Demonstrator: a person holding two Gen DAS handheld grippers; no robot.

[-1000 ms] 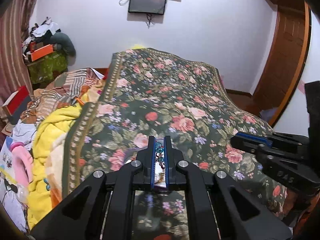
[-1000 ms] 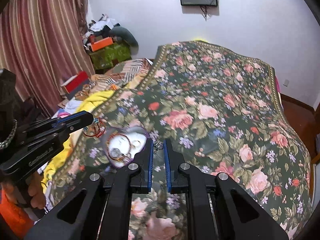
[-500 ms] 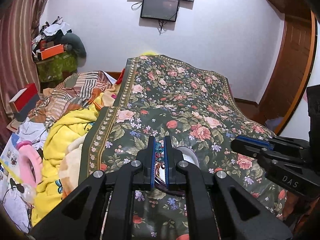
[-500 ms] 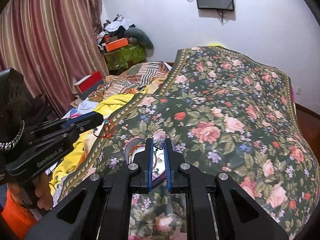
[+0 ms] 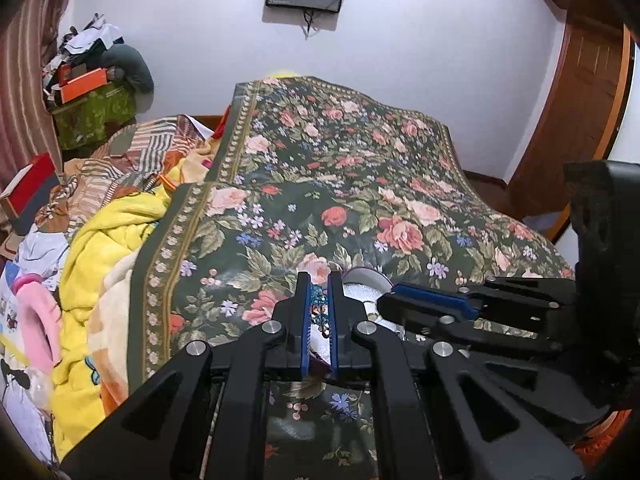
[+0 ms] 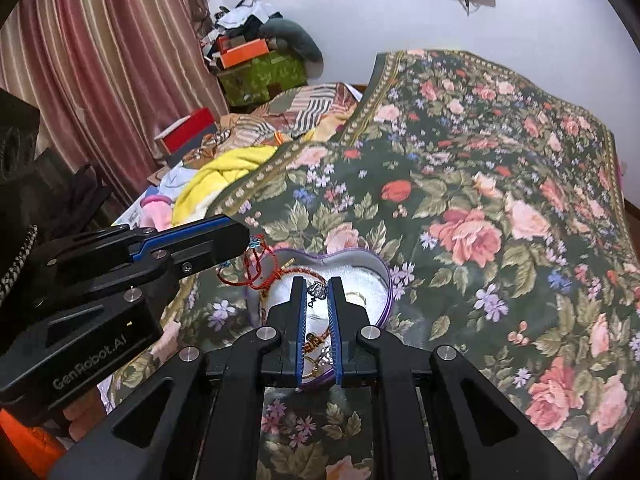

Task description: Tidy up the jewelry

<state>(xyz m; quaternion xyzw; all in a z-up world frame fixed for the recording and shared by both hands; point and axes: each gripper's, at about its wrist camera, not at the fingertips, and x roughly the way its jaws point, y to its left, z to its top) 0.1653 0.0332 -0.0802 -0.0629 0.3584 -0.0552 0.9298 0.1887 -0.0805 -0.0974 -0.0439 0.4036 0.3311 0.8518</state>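
A heart-shaped jewelry box (image 6: pixel 376 280) with a purple rim and white lining lies open on the floral bedspread (image 6: pixel 480 168); it also shows in the left wrist view (image 5: pixel 368 280). My left gripper (image 5: pixel 319 300) is shut on a red thread bracelet with blue beads (image 6: pixel 256 268), which dangles over the box's left edge. My right gripper (image 6: pixel 317 292) is shut on a small silver pendant (image 6: pixel 317 290) right above the box. A brown beaded piece (image 6: pixel 314 342) lies inside the box between my right fingers.
A yellow blanket (image 5: pixel 104 240) and striped bedding (image 5: pixel 132 160) are heaped left of the bedspread. A red box (image 6: pixel 186 136) and cluttered boxes (image 6: pixel 256 68) stand by the curtain (image 6: pixel 100 60). A wooden door (image 5: pixel 576 112) is at the right.
Both grippers have come down and closer to the box, each still holding its piece. The right gripper has moved in beside the left one.
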